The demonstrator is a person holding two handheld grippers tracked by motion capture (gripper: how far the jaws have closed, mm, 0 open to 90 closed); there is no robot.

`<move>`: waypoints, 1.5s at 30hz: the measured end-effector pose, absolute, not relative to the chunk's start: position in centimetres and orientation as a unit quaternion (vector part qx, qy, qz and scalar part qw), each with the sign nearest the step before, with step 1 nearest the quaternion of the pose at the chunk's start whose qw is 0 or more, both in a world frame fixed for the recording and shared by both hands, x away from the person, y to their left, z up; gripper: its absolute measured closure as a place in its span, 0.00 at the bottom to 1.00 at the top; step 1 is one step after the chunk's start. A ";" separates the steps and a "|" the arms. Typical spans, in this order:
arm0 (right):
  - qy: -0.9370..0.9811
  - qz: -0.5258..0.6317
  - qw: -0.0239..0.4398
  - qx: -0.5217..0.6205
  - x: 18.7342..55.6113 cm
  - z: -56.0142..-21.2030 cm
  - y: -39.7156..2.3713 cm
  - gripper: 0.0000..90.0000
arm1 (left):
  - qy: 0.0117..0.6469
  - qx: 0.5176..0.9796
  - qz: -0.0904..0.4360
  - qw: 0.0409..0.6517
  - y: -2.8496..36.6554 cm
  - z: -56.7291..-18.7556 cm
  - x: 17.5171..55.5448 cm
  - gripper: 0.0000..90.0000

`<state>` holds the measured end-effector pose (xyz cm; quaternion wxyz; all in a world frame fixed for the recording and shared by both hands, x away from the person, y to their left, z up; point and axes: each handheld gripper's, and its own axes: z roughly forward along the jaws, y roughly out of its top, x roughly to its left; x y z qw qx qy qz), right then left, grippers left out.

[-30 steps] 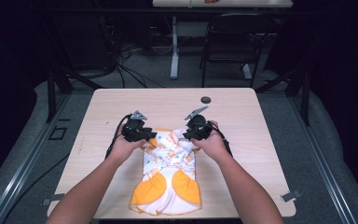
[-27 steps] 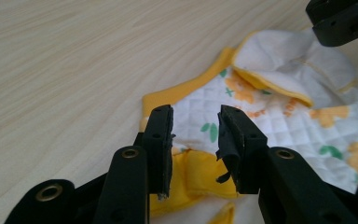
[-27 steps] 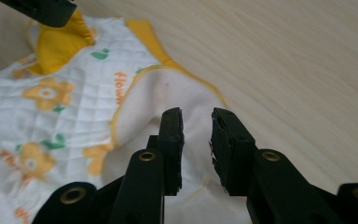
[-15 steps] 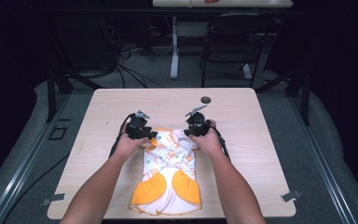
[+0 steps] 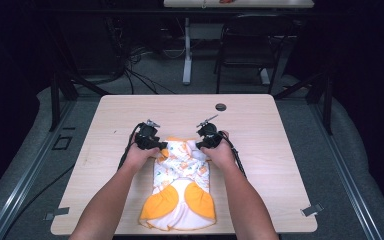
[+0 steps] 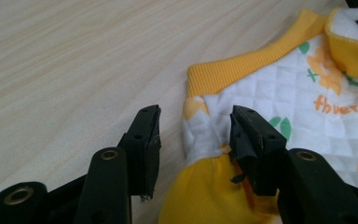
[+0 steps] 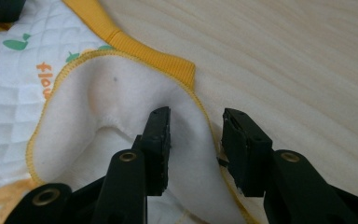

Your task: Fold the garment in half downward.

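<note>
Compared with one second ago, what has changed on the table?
Little. The right gripper shifted slightly toward the person, at the garment's far right corner. The left gripper kept its place at the left corner. Both grippers are open now. The garment and the small dark disc stayed put.

A pale wooden desk [image 5: 130, 115] stands on grey carpet [image 5: 360, 165] in a dim room. Behind it, cables [image 5: 135, 70] trail past a dark chair [image 5: 242, 50] and a white table leg [image 5: 187, 50].
</note>
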<state>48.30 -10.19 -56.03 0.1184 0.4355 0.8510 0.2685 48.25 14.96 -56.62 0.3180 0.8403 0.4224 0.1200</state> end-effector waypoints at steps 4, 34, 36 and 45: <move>0.849 0.269 0.104 0.443 48.4 -56.2 -10.5 0.68 | 0.424 0.841 0.121 0.315 14.9 -56.8 48.3 0.57; 0.858 0.273 0.108 0.422 47.8 -56.2 -9.9 0.96 | 0.424 0.836 0.110 0.329 14.8 -57.1 47.6 0.93; 0.856 0.273 0.108 0.426 47.8 -56.2 -9.8 0.96 | 0.427 0.835 0.111 0.329 14.8 -57.1 47.7 0.93; 0.855 0.272 0.109 0.427 47.8 -55.9 -9.8 0.97 | 0.426 0.839 0.106 0.323 14.7 -56.8 47.8 0.94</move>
